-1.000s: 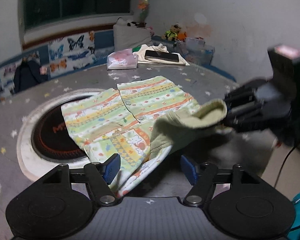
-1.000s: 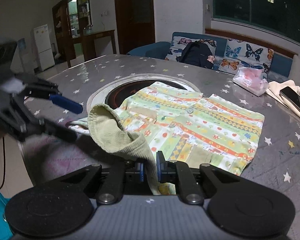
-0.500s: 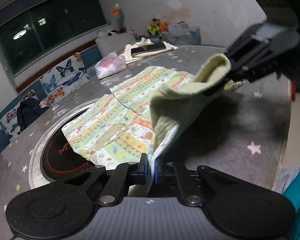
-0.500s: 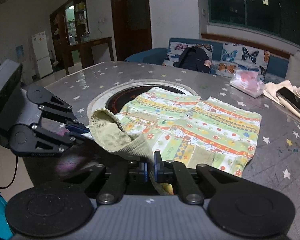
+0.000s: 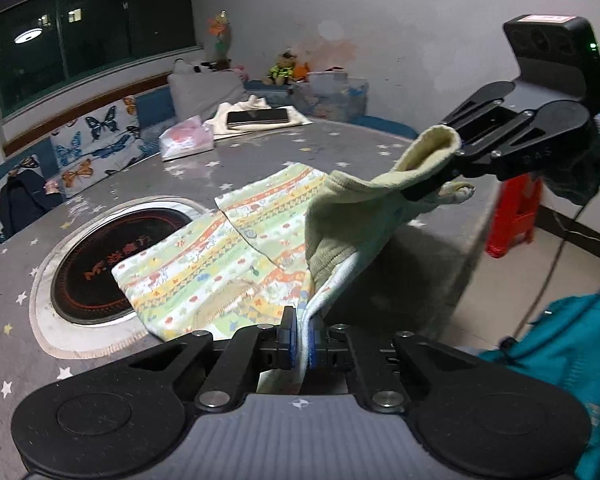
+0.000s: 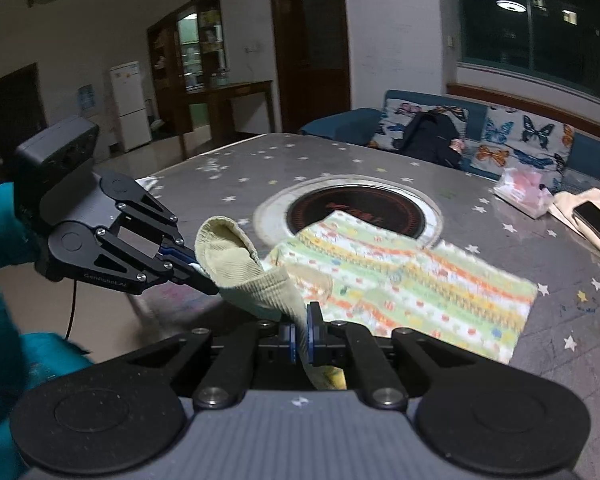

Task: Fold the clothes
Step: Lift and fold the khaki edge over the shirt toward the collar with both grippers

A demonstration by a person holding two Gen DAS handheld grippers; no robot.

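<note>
Both claws clamped on the garment (image 5: 228, 264), a kids' top with striped green/orange/yellow print and a ribbed olive collar (image 5: 356, 216). My left claw (image 5: 301, 340) is pinched tight on the near hem, white edge of fabric squeezed between the blue pads (image 5: 289, 336). My right claw (image 6: 301, 338) is also closed, gripping the collar end, fabric running down between its pads.

In the left wrist view the right claw (image 5: 448, 168) sits up and to the right, holding the collar lifted off the desk (image 5: 340, 152). In the right wrist view the left claw (image 6: 198, 272) is at left, touching the raised ribbed part.

Near edge of the garment is raised and stretched between the two claws. The rest lies flat on the grey star-pattern desk, far corner overlapping the round black cooktop inset (image 5: 112, 256).

Back of the desk: pink tissue pack (image 5: 186, 142), phone (image 5: 257, 117) lying on a cream cloth (image 5: 260, 124). Butterfly-print sofa (image 6: 512, 136) beyond the desk, red stool (image 5: 514, 216) off its right side.
</note>
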